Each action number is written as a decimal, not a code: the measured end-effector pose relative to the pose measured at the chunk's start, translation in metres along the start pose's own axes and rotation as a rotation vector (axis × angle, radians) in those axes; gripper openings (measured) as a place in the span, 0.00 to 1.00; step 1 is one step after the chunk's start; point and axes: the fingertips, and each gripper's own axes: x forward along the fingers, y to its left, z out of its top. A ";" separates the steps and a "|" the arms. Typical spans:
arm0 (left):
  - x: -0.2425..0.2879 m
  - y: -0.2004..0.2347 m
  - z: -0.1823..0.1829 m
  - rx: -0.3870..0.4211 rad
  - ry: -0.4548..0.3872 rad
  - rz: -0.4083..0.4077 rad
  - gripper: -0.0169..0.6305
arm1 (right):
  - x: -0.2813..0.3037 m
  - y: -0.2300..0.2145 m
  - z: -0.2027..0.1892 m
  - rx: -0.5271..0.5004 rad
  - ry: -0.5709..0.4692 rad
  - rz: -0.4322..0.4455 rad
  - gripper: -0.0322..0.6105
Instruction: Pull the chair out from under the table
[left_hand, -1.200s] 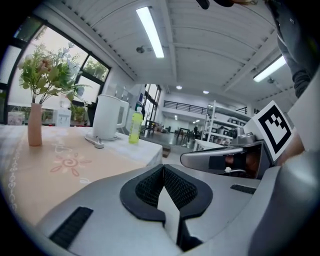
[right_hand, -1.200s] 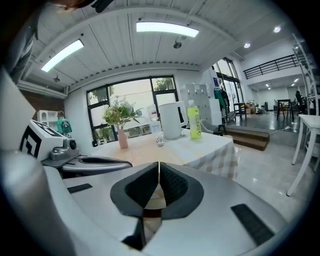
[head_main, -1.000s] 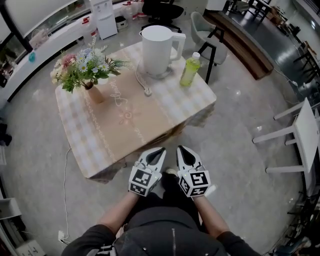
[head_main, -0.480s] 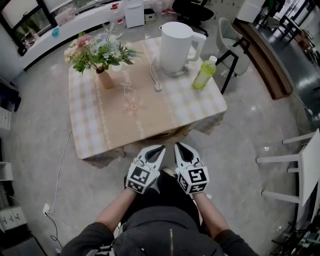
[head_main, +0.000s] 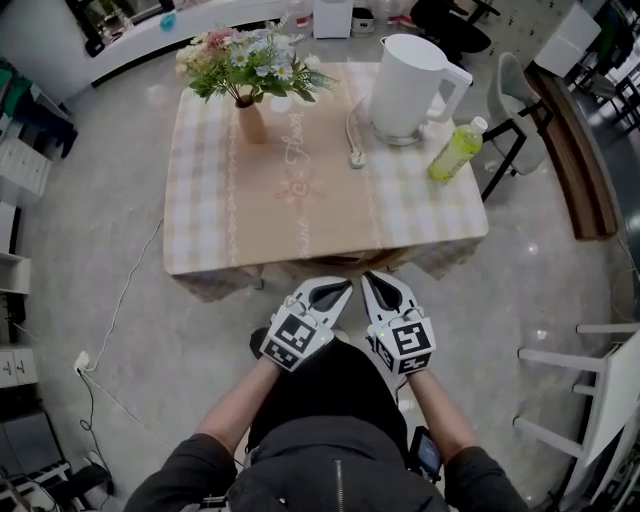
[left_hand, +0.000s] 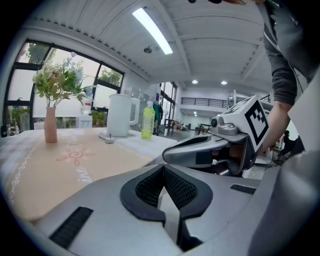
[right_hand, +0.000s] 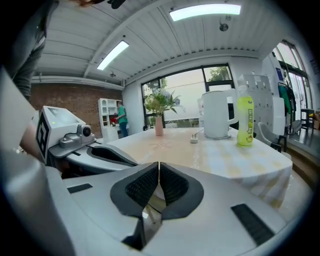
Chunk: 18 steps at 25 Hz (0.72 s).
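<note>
A wide room with a pale polished floor (head_main: 110, 310) lies all round; a white chair (head_main: 605, 395) stands well apart at the right edge and a grey one (head_main: 512, 90) is beyond the far right corner. In the middle is the table (head_main: 200, 225), square under a checked cloth with a tan runner, its near edge running across the head view just ahead of the person. The chair (head_main: 335, 264) to be pulled out shows only as a brown sliver under the cloth's hem at the middle of that near side. It seems pushed well in, and how its back lies I cannot tell. It is straight ahead of both grippers and slightly below their tips, about equally near to each. So the pull should come back toward the person, square to the table edge. On top stand a white kettle (head_main: 415, 72), a vase of flowers (head_main: 250, 115), a green bottle (head_main: 456, 150) and a loose plug (head_main: 355, 158), none near the edge. The left gripper (head_main: 332, 292) and right gripper (head_main: 380, 288) point side by side at the hem without touching it. Each gripper view shows the ribbed pads pressed together with nothing between them.
</note>
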 end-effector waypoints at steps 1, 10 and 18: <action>0.000 0.000 -0.002 0.003 0.005 -0.003 0.04 | 0.002 0.001 -0.002 -0.020 0.007 0.017 0.07; 0.001 0.025 -0.026 0.051 0.112 0.022 0.04 | 0.015 -0.001 -0.017 -0.198 0.113 0.196 0.07; 0.006 0.031 -0.052 0.180 0.261 -0.027 0.04 | 0.028 0.013 -0.038 -0.356 0.217 0.390 0.14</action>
